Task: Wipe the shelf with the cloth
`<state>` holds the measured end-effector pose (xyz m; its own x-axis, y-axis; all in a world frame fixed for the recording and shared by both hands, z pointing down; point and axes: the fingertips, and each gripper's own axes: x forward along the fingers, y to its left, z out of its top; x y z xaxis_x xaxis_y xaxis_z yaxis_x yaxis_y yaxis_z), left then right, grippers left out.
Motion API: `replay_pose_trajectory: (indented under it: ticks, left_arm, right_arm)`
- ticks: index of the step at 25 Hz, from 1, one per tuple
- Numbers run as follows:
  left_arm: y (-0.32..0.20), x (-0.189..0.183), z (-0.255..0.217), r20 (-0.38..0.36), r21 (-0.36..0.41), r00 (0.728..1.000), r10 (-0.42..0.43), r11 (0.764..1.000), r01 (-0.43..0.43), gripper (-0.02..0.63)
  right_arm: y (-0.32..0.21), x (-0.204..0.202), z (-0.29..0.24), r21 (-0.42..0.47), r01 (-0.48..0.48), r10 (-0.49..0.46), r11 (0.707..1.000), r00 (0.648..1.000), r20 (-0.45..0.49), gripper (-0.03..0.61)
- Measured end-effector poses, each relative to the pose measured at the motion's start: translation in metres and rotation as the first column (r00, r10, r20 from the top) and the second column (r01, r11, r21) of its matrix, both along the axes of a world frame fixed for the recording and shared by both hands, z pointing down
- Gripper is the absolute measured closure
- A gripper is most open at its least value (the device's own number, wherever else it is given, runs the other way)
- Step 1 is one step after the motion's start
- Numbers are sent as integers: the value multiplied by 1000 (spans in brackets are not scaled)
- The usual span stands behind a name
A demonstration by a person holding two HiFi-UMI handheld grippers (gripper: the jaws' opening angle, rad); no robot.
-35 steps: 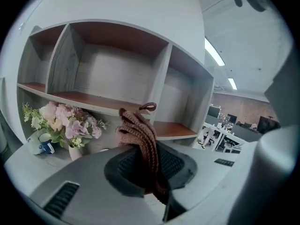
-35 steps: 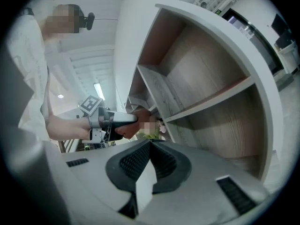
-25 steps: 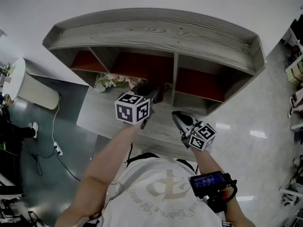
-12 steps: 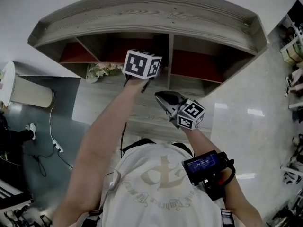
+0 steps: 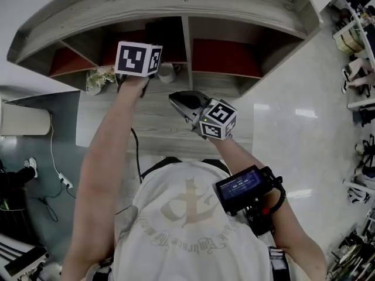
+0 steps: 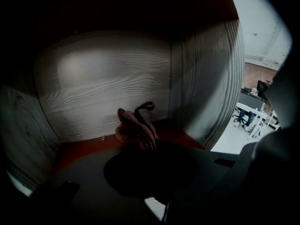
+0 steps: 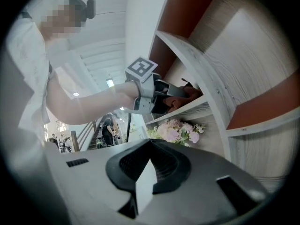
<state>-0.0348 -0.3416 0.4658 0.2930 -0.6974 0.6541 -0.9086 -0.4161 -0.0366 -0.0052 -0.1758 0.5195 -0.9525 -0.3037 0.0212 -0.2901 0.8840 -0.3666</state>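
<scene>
Left claw [image 6: 143, 149] grips the knitted cloth [image 6: 137, 128] inside the shelf's [image 5: 176, 4] middle compartment; right claw [image 7: 143, 182] closed, empty. I judge wiping is starting: next, press and sweep.

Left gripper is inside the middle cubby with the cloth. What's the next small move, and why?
Probably lower the left gripper so the brown knitted cloth bears on the red cubby floor. The cloth is clamped in its jaws, bunched near the grey wood back wall; firm contact with the floor isn't evident.

Cloth [image 6: 136, 128] partly behind the left hand-held gripper [image 6: 147, 163], in shadow.
</scene>
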Motion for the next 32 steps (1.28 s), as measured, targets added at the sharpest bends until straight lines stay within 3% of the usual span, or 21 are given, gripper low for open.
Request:
replay_pose_trajectory:
  ticks: [7,11,19,24,32]
  left_arm:
    - [1,-95,2,16,21,987,-161,987,160,549]
    - [6,-129,3,33,28,974,-224,974,223,549]
    - [3,-159,0,50,54,951,-306,951,304,551]
    - [8,-166,-1,69,73,946,-316,947,311,551]
    - [20,-173,1,30,75,933,-358,932,355,552]
  right_arm:
    - [6,-24,2,-7,26,-26,1000,1000,1,574]
    - [11,-34,5,-10,41,-41,999,999,1,574]
    - [11,-35,4,-16,54,-54,998,999,2,574]
    - [14,-34,5,-23,46,-46,999,999,1,574]
    - [15,-35,5,-24,45,-45,999,999,3,574]
